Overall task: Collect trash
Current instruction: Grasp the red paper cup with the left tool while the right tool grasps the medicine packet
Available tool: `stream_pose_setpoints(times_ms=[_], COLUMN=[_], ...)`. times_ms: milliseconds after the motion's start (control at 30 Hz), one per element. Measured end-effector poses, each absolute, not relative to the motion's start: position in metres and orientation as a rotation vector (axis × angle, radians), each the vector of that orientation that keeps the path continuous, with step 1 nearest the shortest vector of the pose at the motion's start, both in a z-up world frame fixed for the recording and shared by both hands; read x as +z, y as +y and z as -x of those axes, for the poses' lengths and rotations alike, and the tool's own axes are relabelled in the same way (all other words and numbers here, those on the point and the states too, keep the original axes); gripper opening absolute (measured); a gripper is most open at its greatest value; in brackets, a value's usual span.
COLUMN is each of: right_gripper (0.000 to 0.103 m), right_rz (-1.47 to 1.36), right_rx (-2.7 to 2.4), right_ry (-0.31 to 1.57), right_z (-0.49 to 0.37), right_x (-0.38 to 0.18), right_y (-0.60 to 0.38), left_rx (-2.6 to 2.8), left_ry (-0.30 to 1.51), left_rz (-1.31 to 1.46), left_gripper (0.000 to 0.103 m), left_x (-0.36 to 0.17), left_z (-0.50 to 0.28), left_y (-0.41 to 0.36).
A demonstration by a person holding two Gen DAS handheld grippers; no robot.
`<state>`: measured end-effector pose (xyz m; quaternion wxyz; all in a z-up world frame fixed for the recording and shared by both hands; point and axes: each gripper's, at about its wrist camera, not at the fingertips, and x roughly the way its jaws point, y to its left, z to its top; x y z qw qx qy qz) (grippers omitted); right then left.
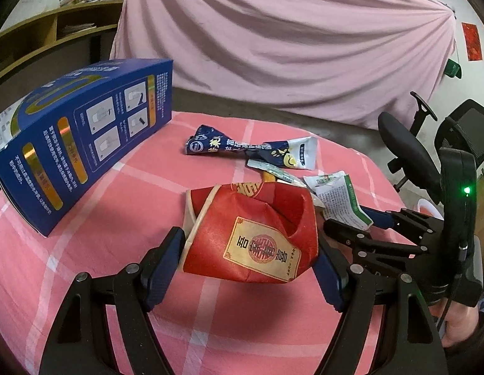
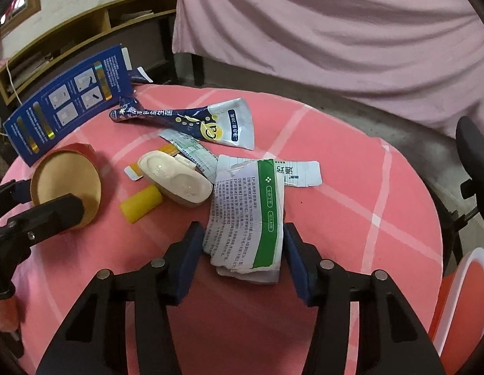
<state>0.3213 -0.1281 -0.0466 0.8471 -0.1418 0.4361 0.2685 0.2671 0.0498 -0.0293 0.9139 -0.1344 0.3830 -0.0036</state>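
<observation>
The left hand-held gripper (image 1: 249,265) was clamped across a crushed red paper cup (image 1: 251,231) on the pink-checked counter (image 1: 85,265). The right hand-held gripper (image 2: 242,256) straddled a flattened green-and-white carton (image 2: 248,218), pads at its edges; firm contact could not be confirmed. Both items appeared light and readily crushed; gripping across folded edges seemed advisable.
</observation>
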Motion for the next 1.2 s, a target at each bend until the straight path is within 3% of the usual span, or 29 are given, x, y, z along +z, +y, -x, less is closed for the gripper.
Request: stream_pose_setpoints(times_ms=[400, 833, 867, 900, 933, 1100, 1200], right_gripper=[0.049, 0.049, 0.049, 0.049, 0.049, 0.050, 0.050], right_rz=[0.196, 0.140, 0.135, 0.130, 0.128, 0.121, 0.119], right_rx=[0.553, 0.556, 0.554, 0.555, 0.555, 0.556, 0.555], right_ry=[0.732, 0.613, 0.601, 0.592, 0.591, 0.595, 0.599], right_z=[-0.285, -0.264, -0.262, -0.261, -0.260, -0.259, -0.259], right_x=[-0.016, 0.000, 0.001, 0.002, 0.002, 0.002, 0.001], right_y=[-0.160, -0.176, -0.177, -0.178, -0.178, -0.181, -0.181], left_rx=[-0.044, -0.088, -0.095, -0.105, -0.113, -0.092, -0.090], left_ry=[0.711, 0.659, 0.649, 0.643, 0.653, 0.722, 0.716], left_rz=[0.197, 0.256, 0.260, 0.261, 0.259, 0.298, 0.314], left_gripper=[0.072, 0.062, 0.060, 0.046, 0.021, 0.019, 0.011], left_x=[-0.020, -0.015, -0.014, -0.013, -0.014, -0.022, -0.021], left_z=[-0.258, -0.243, -0.241, -0.240, -0.242, -0.250, -0.248], left_y=[0.034, 0.036, 0.035, 0.033, 0.031, 0.034, 0.037])
